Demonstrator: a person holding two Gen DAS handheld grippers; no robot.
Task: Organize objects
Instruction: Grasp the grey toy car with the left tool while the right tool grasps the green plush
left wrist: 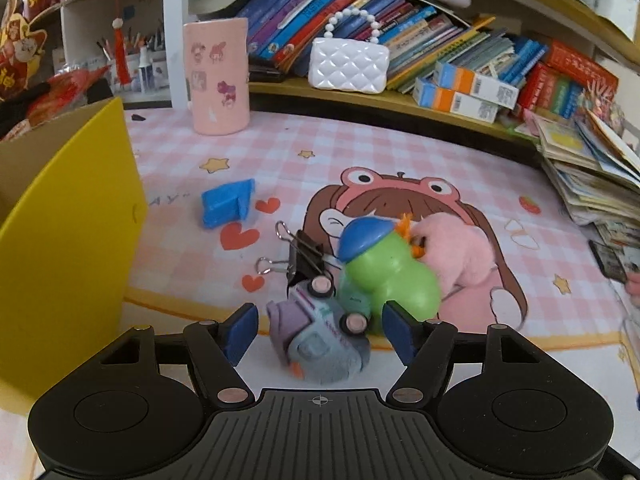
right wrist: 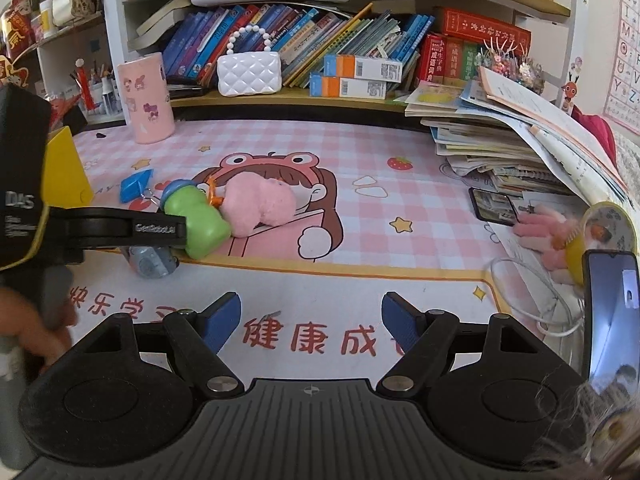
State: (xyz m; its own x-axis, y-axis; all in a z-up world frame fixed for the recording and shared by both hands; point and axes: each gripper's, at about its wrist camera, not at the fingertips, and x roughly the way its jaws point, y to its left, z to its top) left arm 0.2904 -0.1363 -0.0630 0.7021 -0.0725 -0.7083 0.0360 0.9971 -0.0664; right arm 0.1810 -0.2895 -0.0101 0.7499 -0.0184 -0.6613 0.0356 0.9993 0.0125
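My left gripper [left wrist: 320, 330] is open, its blue pads on either side of a grey-purple toy car [left wrist: 316, 336] lying on its side on the desk mat. Just beyond the car lie a green toy with a blue cap [left wrist: 388, 276], a black binder clip [left wrist: 302, 258] and a pink plush [left wrist: 460, 252]. A blue plastic piece [left wrist: 226, 204] lies further left. My right gripper [right wrist: 312, 320] is open and empty above the mat's front edge. In the right wrist view the left gripper [right wrist: 158, 229] hangs over the car [right wrist: 150, 264], beside the green toy [right wrist: 196, 220] and pink plush [right wrist: 258, 204].
A yellow box [left wrist: 76, 232] stands at the left of the mat. A pink cup [left wrist: 218, 76] and a white purse [left wrist: 348, 64] stand at the back under a bookshelf. Stacked books [right wrist: 500, 140], a phone [right wrist: 494, 206] and a cable [right wrist: 536, 300] crowd the right side.
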